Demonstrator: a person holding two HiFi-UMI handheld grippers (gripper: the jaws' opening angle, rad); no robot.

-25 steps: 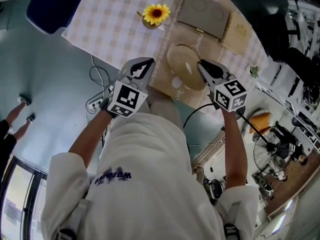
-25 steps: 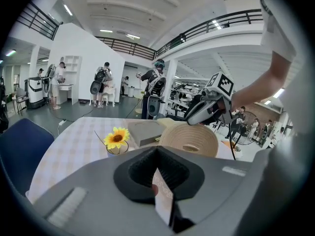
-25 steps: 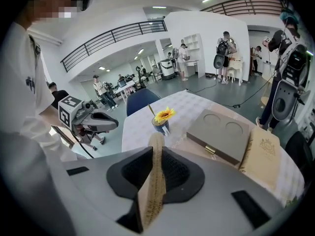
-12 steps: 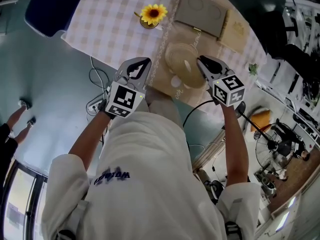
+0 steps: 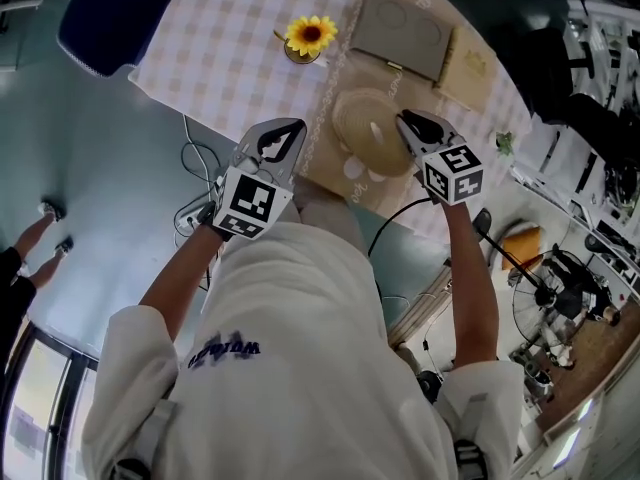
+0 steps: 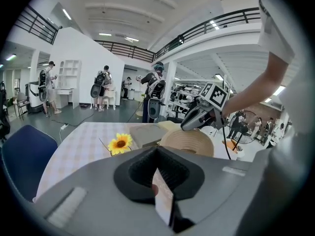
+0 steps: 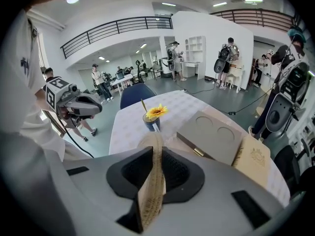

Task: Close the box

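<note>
**Box untouched at the far side; right gripper busy with a hat**

The box (image 5: 400, 30) lies flat on the far part of the table (image 5: 225, 43), a grey slab with two round recesses on top and a small gold clasp (image 5: 397, 65) on its near edge. A dark seam runs under the top board, but I cannot tell whether it sits fully down.

It looks like stiff, light board, so pressing the top near the clasp should serve better than pinching.

- **At 3 o'clock:** a tan panel (image 5: 478, 63) touches the box.
- **At 9 o'clock:** a sunflower (image 5: 311, 34).
- **At 6 o'clock:** a straw hat (image 5: 365, 133), its brim pinched in the right gripper (image 5: 405, 123).
- **At 7 o'clock:** the left gripper (image 5: 293, 128), well apart from the box, jaws drawn together on nothing I can name.
</note>
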